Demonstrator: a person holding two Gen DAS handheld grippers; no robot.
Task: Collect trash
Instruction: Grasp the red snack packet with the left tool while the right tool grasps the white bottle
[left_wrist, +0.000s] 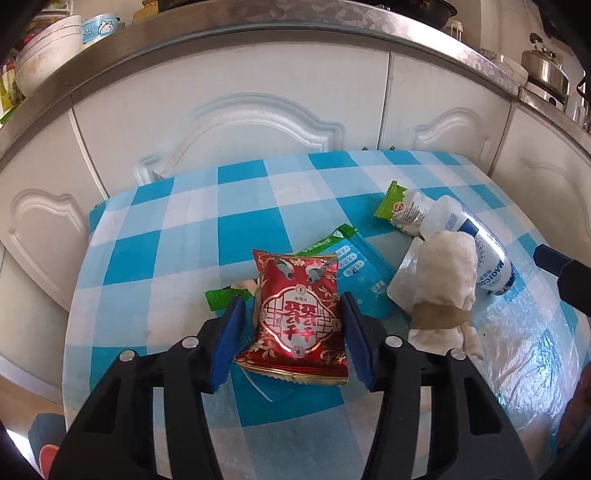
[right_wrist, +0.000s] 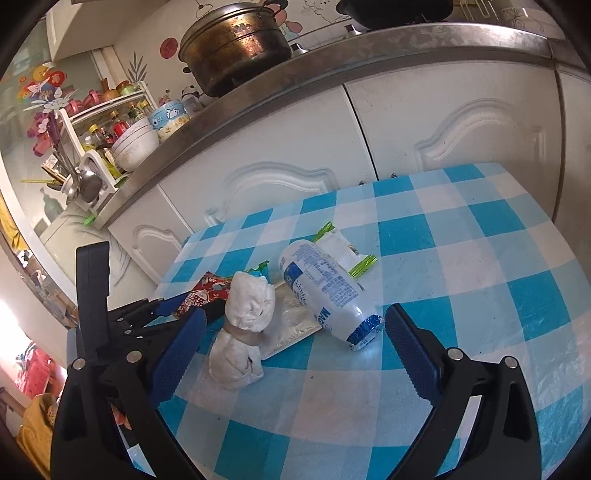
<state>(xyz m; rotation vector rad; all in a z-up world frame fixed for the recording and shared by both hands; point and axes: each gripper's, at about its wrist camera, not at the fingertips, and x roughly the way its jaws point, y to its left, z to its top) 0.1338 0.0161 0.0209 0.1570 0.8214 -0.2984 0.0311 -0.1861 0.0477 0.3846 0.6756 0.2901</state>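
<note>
Trash lies in heap on blue checked tablecloth (left_wrist: 243, 221). Your left gripper (left_wrist: 291, 317) has red snack packet (left_wrist: 295, 317) between blue pads; right pad touches packet edge, left pad shows small gap, so firm squeeze hard to tell. Your right gripper (right_wrist: 295, 336) hangs with jaws wide apart, empty, near white bottle (right_wrist: 325, 291) and wadded paper towel (right_wrist: 245, 325). Green wrappers (left_wrist: 391, 201) lie beside bottle.
</note>
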